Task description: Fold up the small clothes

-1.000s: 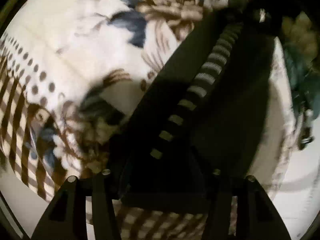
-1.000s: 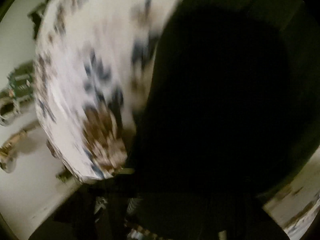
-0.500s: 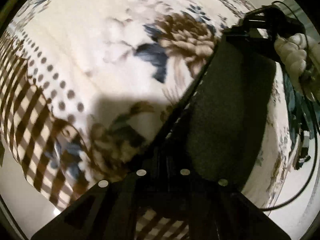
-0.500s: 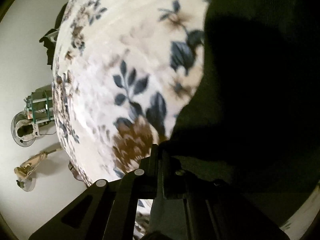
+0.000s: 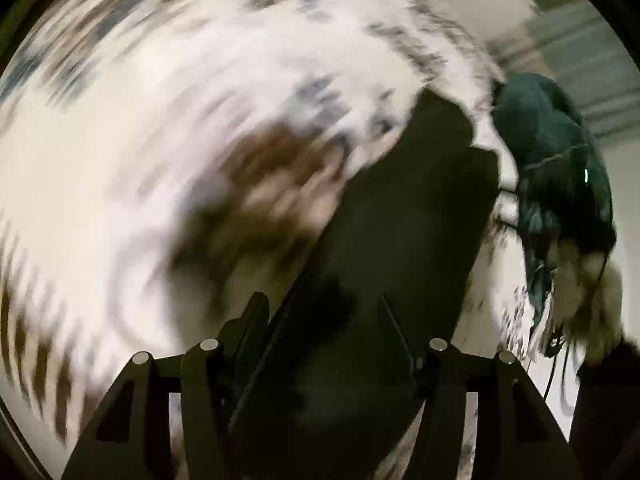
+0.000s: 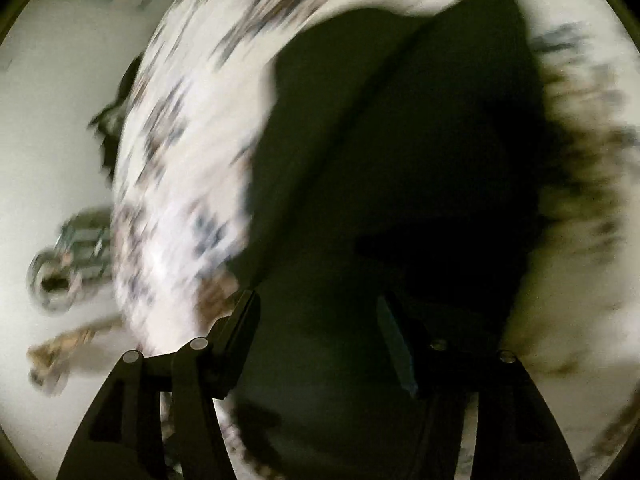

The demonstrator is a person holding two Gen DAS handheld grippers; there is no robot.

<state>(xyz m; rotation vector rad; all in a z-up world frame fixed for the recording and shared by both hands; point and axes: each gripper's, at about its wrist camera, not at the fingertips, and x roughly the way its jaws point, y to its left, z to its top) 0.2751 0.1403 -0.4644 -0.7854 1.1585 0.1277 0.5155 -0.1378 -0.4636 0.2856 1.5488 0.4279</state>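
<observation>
A dark, near-black garment (image 5: 400,220) lies on a white blanket (image 5: 120,160) with blue and brown flowers. My left gripper (image 5: 324,320) hangs above the garment's near end. Its jaws are opening, and the cloth shows in the gap without either pad pressing on it. In the right wrist view the same garment (image 6: 400,160) fills the middle, over the blanket (image 6: 180,160). My right gripper (image 6: 318,320) is also opening above it, with the pads clear of the cloth. Both views are smeared by motion.
A dark teal heap (image 5: 560,160) with something pale and fluffy below it sits at the blanket's right edge. Beyond the blanket's left edge a round metal object (image 6: 60,276) and a brownish object (image 6: 60,348) lie on pale floor.
Half a second ago both grippers were shut on the dark garment. Now both stand with jaws apart and have pulled up and away, and the garment rests on the blanket.
</observation>
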